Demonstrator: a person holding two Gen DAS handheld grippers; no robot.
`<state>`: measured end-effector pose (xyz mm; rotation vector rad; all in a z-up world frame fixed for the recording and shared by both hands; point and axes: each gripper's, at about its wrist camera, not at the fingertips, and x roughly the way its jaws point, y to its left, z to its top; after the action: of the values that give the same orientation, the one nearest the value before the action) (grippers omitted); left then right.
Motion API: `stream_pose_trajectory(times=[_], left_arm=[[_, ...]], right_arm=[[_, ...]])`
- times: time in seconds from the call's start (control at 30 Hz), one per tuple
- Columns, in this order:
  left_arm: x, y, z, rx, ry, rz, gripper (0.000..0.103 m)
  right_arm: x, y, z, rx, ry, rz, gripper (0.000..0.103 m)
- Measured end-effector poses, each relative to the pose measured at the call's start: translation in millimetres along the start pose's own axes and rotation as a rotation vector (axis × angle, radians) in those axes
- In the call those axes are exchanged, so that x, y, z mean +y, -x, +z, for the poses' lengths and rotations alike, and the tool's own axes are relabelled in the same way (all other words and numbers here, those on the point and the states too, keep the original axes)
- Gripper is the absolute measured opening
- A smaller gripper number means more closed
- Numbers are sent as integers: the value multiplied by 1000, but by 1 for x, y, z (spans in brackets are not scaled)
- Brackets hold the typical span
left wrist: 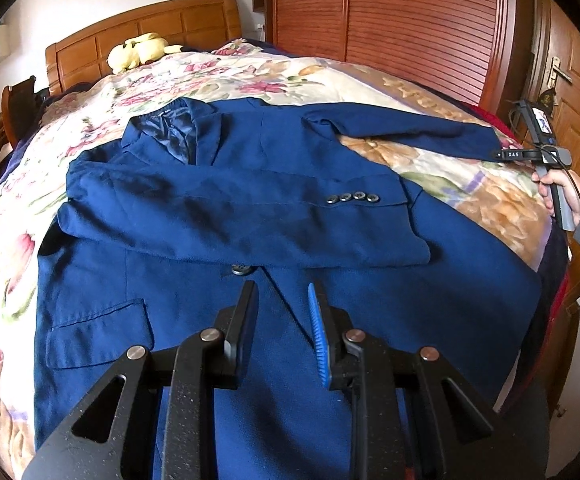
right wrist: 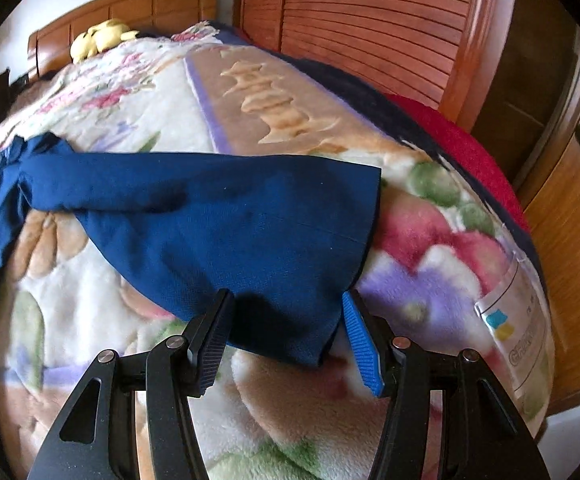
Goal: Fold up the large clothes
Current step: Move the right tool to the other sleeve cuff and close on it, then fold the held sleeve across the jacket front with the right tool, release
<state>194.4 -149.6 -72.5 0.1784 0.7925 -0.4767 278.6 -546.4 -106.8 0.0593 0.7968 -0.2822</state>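
A navy blue blazer (left wrist: 249,208) lies face up on the bed with its collar toward the headboard. One sleeve is folded across the chest, showing its cuff buttons (left wrist: 352,197). The other sleeve (left wrist: 402,128) stretches out flat to the right. My left gripper (left wrist: 281,292) hovers open above the lower front of the blazer with nothing between its fingers. A hand holds my right gripper (left wrist: 502,155) at the end of that sleeve. In the right wrist view the right gripper (right wrist: 285,300) is open and the sleeve cuff (right wrist: 269,240) lies flat between its fingers, unpinched.
A floral fleece blanket (left wrist: 470,184) covers the bed, over a red layer (right wrist: 462,148) at the far edge. A yellow plush toy (left wrist: 141,52) sits by the wooden headboard (left wrist: 161,28). A slatted wooden wardrobe (left wrist: 390,12) and a door (left wrist: 578,80) stand behind the bed.
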Motion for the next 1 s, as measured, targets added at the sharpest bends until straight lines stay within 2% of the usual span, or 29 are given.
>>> stream_pose_trajectory(times=[0.17, 0.23, 0.3, 0.4, 0.53, 0.7, 0.83, 1.0], left_arm=[[2, -3, -3, 8, 5, 5, 26], [3, -4, -4, 12, 6, 9, 26], [5, -3, -6, 14, 8, 12, 26], [11, -1, -9, 13, 17, 18, 26], [25, 7, -13, 6, 42, 30, 26], [49, 22, -23, -9, 90, 47, 26], [65, 36, -32, -23, 123, 59, 26], [81, 53, -42, -40, 151, 75, 26]], right_arm=[[6, -4, 4, 1, 30, -17, 57], [8, -7, 3, -2, 49, -20, 53], [12, -6, 1, -8, 71, -23, 32], [17, -3, 3, -23, 108, -9, 16], [30, 13, 9, -85, 149, 14, 13], [62, 63, 31, -209, 185, 69, 12], [110, 111, 51, -305, 255, 130, 12], [185, 175, 69, -426, 341, 259, 12]])
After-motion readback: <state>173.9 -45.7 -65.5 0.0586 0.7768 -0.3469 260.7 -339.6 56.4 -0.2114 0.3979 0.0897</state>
